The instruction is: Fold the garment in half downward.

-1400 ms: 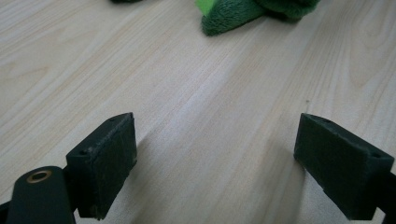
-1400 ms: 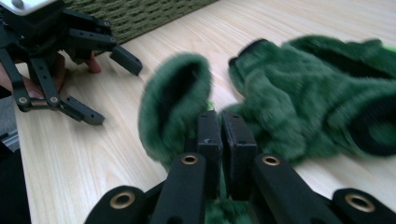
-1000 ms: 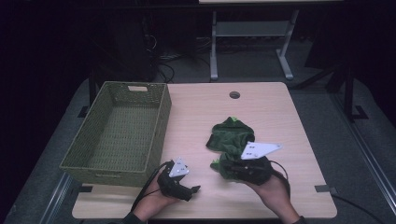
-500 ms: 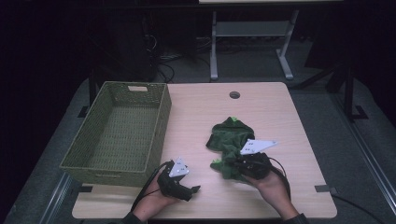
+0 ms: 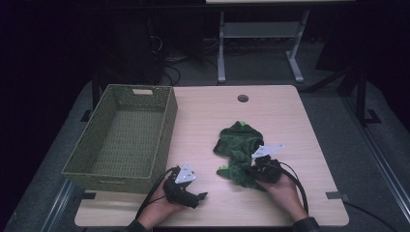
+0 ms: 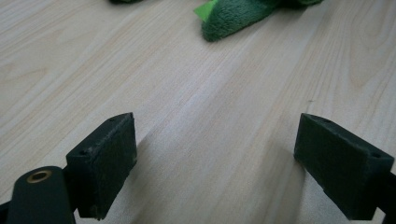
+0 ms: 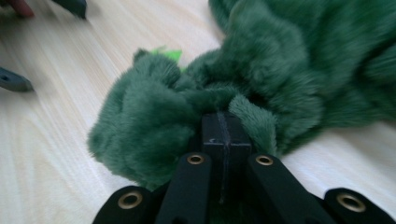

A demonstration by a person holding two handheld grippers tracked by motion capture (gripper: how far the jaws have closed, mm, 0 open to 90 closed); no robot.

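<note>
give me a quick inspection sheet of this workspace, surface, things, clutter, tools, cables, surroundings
Surface: light wood table with a round grommet hole near the far edge.
Job's things: green plush cloth bunched up on the table's right half; woven green basket at the left, nothing inside it.
Clutter: nothing seen.
Tools: left tool open, jaws wide apart over bare wood, held low near the front edge; right tool shut on the near edge of the plush cloth.
Cables: a black cable loops from the right tool past the hand; another trails from the left tool toward the front edge.
Surroundings: dark room, grey floor, a metal table frame beyond the table.
</note>
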